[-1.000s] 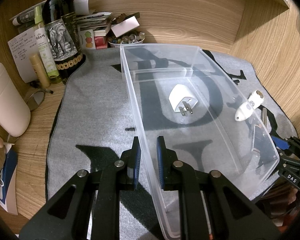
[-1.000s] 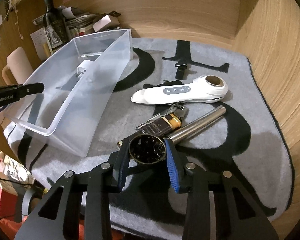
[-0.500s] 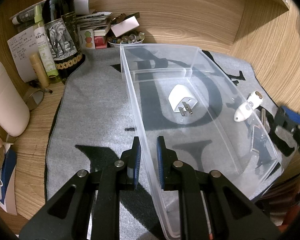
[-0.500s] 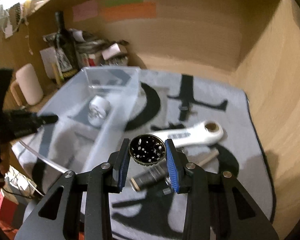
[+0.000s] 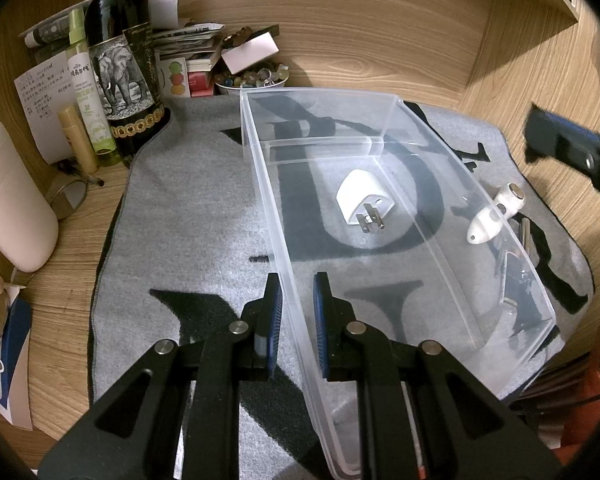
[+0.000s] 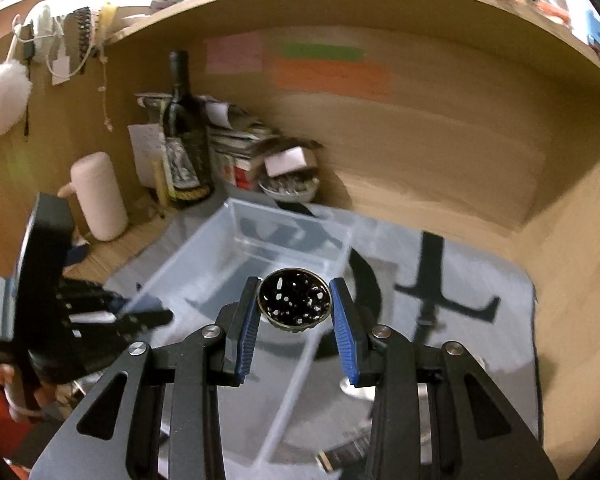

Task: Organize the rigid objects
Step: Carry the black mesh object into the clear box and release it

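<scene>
Risen off the grey mat and swung toward the clear bin since the earlier frames: the right gripper, with the small round dark tin carried along between its blue pads. Narrowly parted jaws, closed on the tin's rim from both sides, open top facing the camera and pale specks showing inside. Lower centre of the right wrist view for the tin now, hanging over the near wall of the clear bin, not yet well inside it. Unmoved meanwhile, the left gripper, jaws nearly closed and pinched on the bin's long left wall at lower centre of the left wrist view, steadying it. Already in the bin, a white plug adapter near the middle; beyond the right wall on the mat, a white handheld device and some darker items blurred through the plastic. For a clean finish: carry further in over the bin floor, past the wall, toward bare floor clear of the adapter. Keep the tin level so nothing spills, lower close to the floor before easing the jaws apart rather than dropping from height, and hold the left grip firm so the light bin does not skid or tip. Likely risk: clipping the wall on the way down.
</scene>
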A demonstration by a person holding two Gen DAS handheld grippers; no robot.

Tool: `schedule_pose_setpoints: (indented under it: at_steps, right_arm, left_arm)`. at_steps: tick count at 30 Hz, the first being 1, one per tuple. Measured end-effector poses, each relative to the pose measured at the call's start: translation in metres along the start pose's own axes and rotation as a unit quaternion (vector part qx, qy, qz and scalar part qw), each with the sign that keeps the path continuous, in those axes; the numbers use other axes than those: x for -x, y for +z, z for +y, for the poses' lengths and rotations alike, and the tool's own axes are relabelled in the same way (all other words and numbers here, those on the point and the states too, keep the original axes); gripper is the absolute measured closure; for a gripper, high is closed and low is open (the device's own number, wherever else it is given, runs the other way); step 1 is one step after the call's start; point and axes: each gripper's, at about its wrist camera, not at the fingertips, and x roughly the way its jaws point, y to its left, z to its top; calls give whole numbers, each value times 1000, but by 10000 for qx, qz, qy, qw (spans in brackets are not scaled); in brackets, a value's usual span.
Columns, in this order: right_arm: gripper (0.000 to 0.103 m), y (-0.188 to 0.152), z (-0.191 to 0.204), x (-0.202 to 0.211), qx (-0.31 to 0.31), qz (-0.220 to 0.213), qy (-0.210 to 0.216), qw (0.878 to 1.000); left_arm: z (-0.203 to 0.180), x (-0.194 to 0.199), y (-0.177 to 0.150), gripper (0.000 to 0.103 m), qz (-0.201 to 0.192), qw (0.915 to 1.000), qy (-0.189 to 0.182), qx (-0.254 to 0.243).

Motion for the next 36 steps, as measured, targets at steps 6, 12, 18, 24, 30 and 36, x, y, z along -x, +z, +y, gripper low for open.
schedule_pose_setpoints:
  at_steps: [6, 12, 18, 24, 30, 36]
  right_arm:
    - [71, 12, 16, -19, 122, 96, 271, 9995]
    - [71, 14, 30, -50, 368, 494, 407, 9973]
    - [71, 7, 48, -79, 720, 981, 515, 9912]
    - [71, 2, 51, -92, 838, 1264, 495, 9872]
    - [71, -1, 59, -93, 1098, 1351, 473, 9836]
    - [66, -1, 57, -90, 1094, 1272, 434, 9849]
  left_arm:
    - [1, 0, -1, 89, -7, 10000, -13, 3]
    - [1, 2, -2, 89, -32, 10000, -39, 4]
    - [3, 3, -4, 89, -57, 10000, -77, 18]
    - [3, 3, -4, 89, -58, 10000, -74, 6]
    - [4, 3, -4, 89, -60, 9999, -82, 15]
    - [4, 3, -4, 89, -50, 9999, -83, 35]
